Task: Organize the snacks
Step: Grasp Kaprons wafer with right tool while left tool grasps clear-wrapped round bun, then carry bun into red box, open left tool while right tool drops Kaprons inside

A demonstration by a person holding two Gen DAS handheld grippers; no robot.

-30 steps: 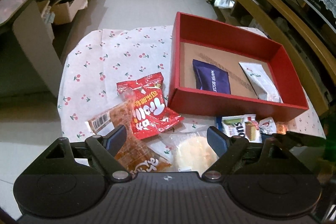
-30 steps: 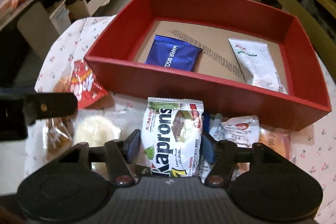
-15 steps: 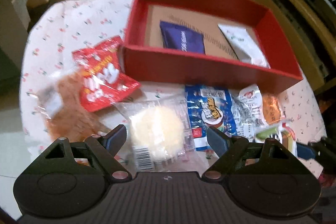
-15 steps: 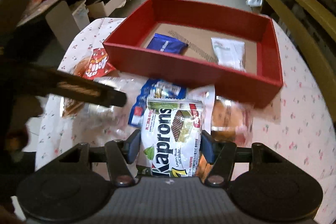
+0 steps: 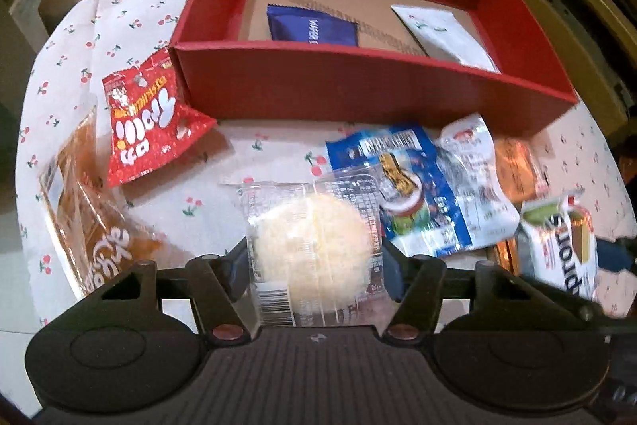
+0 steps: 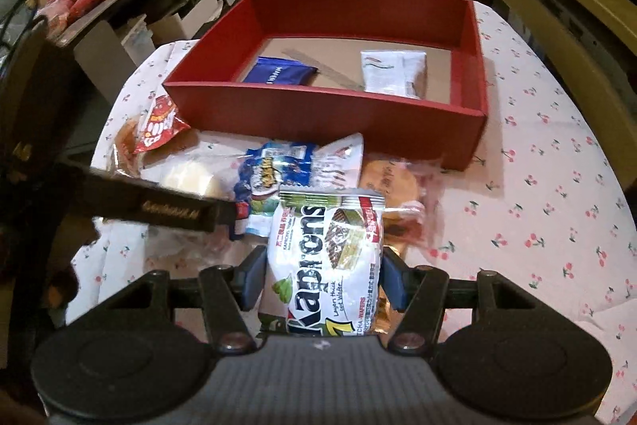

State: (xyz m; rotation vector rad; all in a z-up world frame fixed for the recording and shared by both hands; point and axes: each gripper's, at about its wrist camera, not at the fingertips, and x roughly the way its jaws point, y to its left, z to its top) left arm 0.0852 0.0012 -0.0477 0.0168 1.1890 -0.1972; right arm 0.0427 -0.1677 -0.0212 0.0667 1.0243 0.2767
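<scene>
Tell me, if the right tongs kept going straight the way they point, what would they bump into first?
Probably the snack pile: the right tongs, gripping the white wafer packet, tilt down toward the blue packet just short of the red box. Depth is unclear.

The left gripper [image 5: 314, 265] points steeply down toward the table. Its jaws have just been closing, and its two blue pads now sit against the sides of a clear-wrapped round cake [image 5: 310, 245]. In the right wrist view its dark body reaches in from the left edge. The right gripper [image 6: 322, 277] also tilts downward, and its blue pads press on both sides of a white wafer packet [image 6: 324, 257], which stands upright between them.
</scene>
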